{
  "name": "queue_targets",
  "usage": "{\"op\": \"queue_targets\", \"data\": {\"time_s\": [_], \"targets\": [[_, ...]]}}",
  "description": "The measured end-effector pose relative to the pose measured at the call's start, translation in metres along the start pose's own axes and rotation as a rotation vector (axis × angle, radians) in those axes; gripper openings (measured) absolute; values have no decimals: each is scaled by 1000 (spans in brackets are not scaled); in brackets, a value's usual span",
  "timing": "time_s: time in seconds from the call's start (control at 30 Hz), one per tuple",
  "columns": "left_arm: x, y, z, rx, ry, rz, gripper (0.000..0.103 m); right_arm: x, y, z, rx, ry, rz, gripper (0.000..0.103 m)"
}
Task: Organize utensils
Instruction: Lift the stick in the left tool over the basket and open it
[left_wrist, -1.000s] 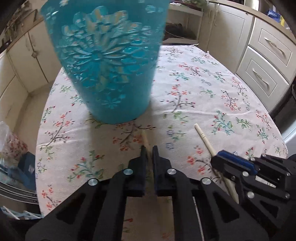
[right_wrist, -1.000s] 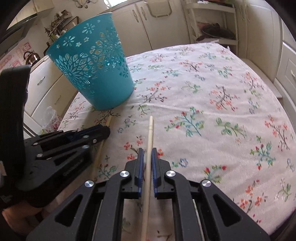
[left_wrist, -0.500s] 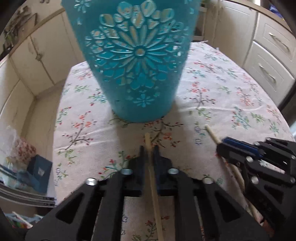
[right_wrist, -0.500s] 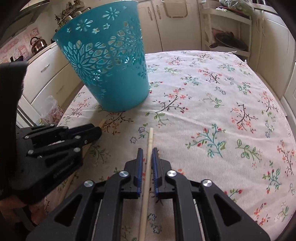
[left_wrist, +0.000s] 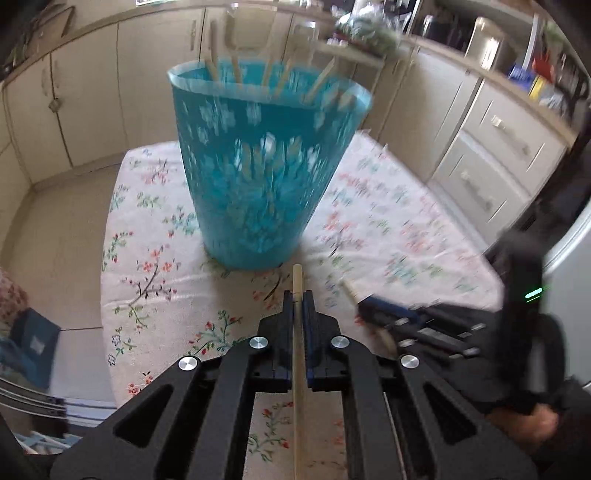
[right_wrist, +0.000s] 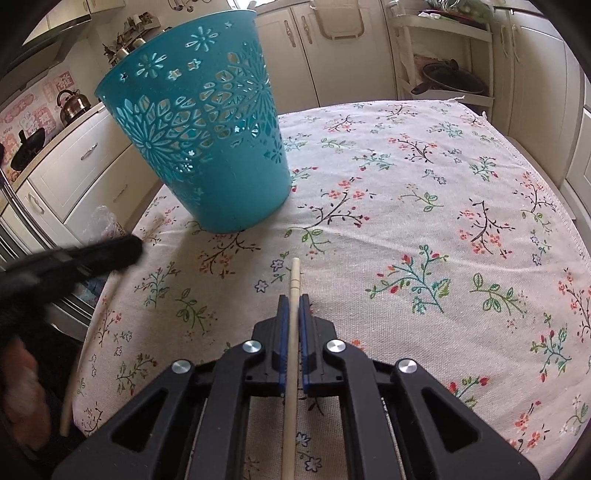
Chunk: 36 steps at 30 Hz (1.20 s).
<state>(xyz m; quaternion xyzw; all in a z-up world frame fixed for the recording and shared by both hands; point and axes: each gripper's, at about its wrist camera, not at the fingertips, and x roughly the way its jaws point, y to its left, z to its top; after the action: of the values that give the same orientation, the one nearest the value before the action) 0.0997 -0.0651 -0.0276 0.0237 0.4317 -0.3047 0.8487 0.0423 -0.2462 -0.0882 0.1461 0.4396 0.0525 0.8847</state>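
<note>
Chopstick (left_wrist: 297, 354): pale, slender wood, pinched in left claw (left_wrist: 297, 295); second chopstick (right_wrist: 291, 332) pinched in right claw (right_wrist: 294, 297).

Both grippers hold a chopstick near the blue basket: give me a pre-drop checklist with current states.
1. Left gripper shut on its chopstick: ok.
2. Right gripper shut on its chopstick: ok.
3. Basket upright on the tablecloth: ok.
4. Basket mouth open, with other sticks already standing inside: ok.
5. Chopstick tips raised above the basket rim: not ok, both sit lower than the rim.
6. Grippers apart from each other: ok, though the left wrist view is blurred.
</note>
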Motion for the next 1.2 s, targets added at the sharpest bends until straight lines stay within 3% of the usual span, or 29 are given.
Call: {"op": "queue_targets", "data": {"time_s": [0.17,0.4,0.67,0.97,1.2], "targets": [[-53,12,28,-63,-165,-92,5,0,1,0,-6,-1,-6,6],[-115,21,93,-120,-442,-122,5,1,1,1,-3,-1,-2,6],[-95,19,157,-158,-616,-31,5,1,-1,2,4,-1,4,6],[-53,23,194,-182,-685,64,5,2,-5,3,20,0,23,6],[-34,30,186,-199,-681,96,5,1,-4,2,24,0,27,7]]}}
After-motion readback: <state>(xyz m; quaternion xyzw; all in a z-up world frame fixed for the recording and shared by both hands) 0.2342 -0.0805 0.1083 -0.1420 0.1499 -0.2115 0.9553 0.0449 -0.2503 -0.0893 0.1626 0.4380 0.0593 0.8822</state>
